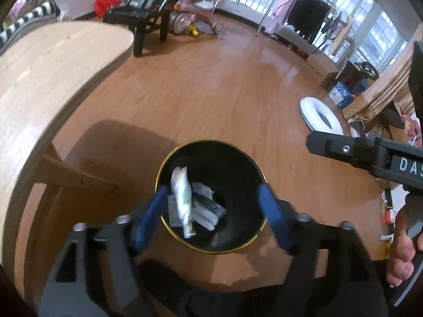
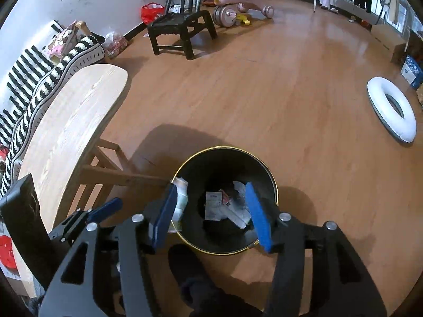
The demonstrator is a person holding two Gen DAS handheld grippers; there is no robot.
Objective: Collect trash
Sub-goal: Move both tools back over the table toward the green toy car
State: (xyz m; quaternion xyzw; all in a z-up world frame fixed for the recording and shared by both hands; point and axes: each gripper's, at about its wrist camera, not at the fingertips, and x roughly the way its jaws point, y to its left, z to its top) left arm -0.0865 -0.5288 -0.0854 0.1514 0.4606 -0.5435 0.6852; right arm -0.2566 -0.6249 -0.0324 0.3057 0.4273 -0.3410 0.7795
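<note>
A black round bin with a gold rim (image 1: 208, 249) stands on the wood floor, also in the right wrist view (image 2: 224, 252). Several wrappers lie inside it (image 1: 203, 208) (image 2: 224, 206). A pale green-white wrapper (image 1: 183, 198) is blurred above the bin's left side, close to my left gripper's left pad; it also shows by the bin's left rim (image 2: 181, 198). My left gripper (image 1: 212, 216) is open over the bin. My right gripper (image 2: 211, 211) is open and empty over the bin; its body shows at the right of the left wrist view (image 1: 370, 153).
A light wooden table (image 1: 53, 79) (image 2: 68, 121) stands left of the bin. A black chair (image 2: 182, 26), a pink ride-on toy (image 2: 238, 2), a white inflatable ring (image 2: 391, 108) and a striped sofa (image 2: 31, 79) stand around the floor.
</note>
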